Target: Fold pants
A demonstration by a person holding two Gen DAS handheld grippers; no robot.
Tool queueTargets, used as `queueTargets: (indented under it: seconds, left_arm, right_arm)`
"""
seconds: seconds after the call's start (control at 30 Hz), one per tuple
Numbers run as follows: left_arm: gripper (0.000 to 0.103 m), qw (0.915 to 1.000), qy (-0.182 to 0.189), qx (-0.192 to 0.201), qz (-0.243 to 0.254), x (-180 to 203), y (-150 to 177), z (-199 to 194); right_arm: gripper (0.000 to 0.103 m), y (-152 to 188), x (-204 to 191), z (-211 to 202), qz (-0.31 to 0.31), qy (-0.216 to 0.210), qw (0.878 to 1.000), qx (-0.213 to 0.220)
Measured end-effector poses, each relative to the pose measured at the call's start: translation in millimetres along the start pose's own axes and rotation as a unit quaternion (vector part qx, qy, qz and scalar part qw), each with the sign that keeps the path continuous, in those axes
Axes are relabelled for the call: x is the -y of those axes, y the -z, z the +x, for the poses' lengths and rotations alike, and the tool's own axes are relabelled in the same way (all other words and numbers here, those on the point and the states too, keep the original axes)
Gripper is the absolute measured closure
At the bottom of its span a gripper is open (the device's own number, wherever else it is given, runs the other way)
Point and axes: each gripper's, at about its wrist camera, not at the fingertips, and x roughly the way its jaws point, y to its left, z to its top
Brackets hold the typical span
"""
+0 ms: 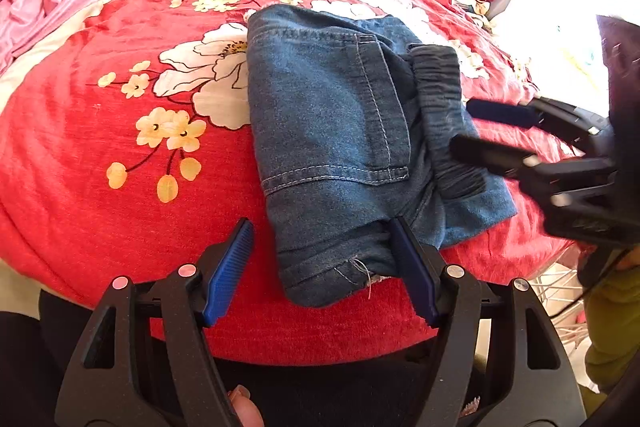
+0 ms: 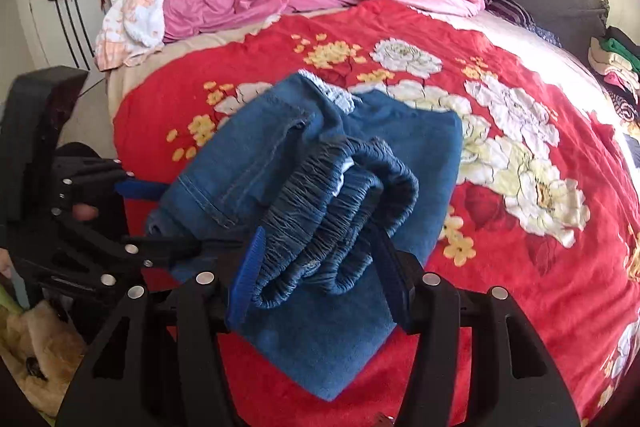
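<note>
Left gripper (image 1: 322, 269) stood wide, folded pants (image 1: 340, 131) lying between its fingers on red blanket (image 1: 100, 227). Right gripper (image 2: 320, 279) wide too — bunched waistband (image 2: 336, 211) between its fingers. Risk: careless withdrawal snagging elastic — fold reopening.

Left gripper (image 1: 320, 267): black plastic frame, triangular cut-outs, silver rivets, ribbed blue finger pads (image 1: 228, 275). Right gripper (image 2: 320, 275): identical build. Operator wears an olive-green sleeve (image 1: 612, 339); bare fingertip (image 1: 244, 407) at frame base.
</note>
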Motion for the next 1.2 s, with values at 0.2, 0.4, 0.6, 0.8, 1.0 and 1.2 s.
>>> queueTargets:
  seconds: [0.2, 0.4, 0.6, 0.8, 1.0, 1.2]
  left_arm:
    - [0.041, 1.0, -0.003, -0.001, 0.002, 0.8, -0.3, 0.1]
    - [0.041, 0.9999, -0.001, 0.012, 0.004, 1.8, -1.6, -9.5]
    - [0.04, 0.9996, 0.005, 0.025, 0.011, 5.1, -3.5, -27.0]
    - [0.036, 0.998, -0.005, 0.062, 0.012, 5.7, -9.1, -50.9]
    - [0.032, 0.9966, -0.023, 0.079, 0.003, 0.9, -16.4, -61.4]
    - [0.023, 0.9954, -0.031, 0.09, -0.002, -4.3, -23.8, -64.5]
  right_arm:
    - [0.04, 6.7, 14.0, 8.0, 0.047, -0.015, 0.999, -0.009]
    - [0.034, 5.7, 17.4, -20.7, 0.062, -0.026, 0.997, 0.029]
    - [0.028, 3.0, 25.6, -49.3, 0.073, -0.014, 0.995, 0.065]
    - [0.014, -2.8, 31.5, -71.1, 0.083, 0.0, 0.992, 0.097]
    - [0.01, -5.1, 35.3, -83.2, 0.091, 0.016, 0.988, 0.121]
    - [0.009, -3.2, 39.8, -84.6, 0.102, 0.026, 0.986, 0.128]
